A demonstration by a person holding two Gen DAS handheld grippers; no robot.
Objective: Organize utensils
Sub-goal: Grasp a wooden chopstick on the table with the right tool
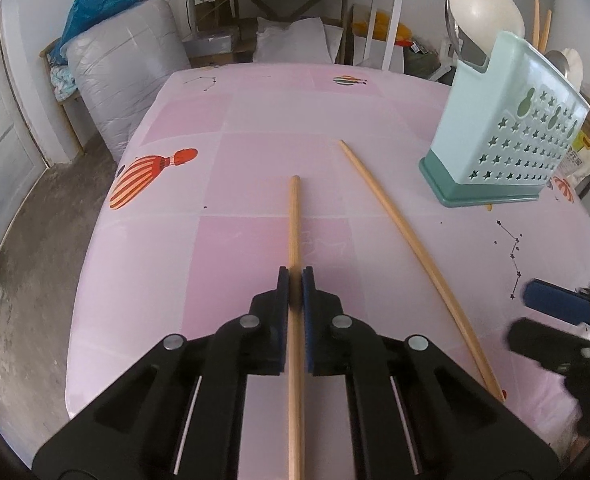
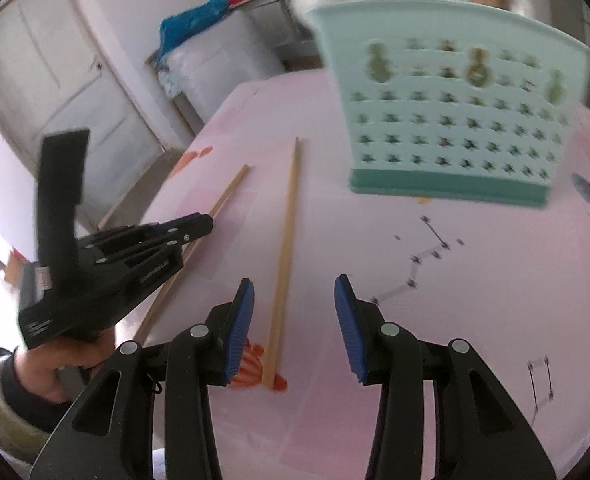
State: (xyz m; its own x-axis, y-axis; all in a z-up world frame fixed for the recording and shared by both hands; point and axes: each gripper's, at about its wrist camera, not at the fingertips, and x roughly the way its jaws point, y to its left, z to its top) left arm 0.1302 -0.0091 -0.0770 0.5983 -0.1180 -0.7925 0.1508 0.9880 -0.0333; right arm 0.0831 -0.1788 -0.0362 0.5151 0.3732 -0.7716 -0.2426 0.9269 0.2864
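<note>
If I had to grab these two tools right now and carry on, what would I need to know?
Left hand-held gripper: shut on one wooden chopstick, which lies on the pink table.
Right hand-held gripper: open, holding nothing, poised over the near end of the second chopstick.
Mint holder: standing upright at the far right of the table, with white spoons and other chopsticks already inside.
Done: some utensils are in the holder.
Left: both loose chopsticks probably go into the holder, the left one first, then the right gripper has to close on the other.

Blurred utensil holder (image 2: pixel 447 108); its contents cut off above.
</note>
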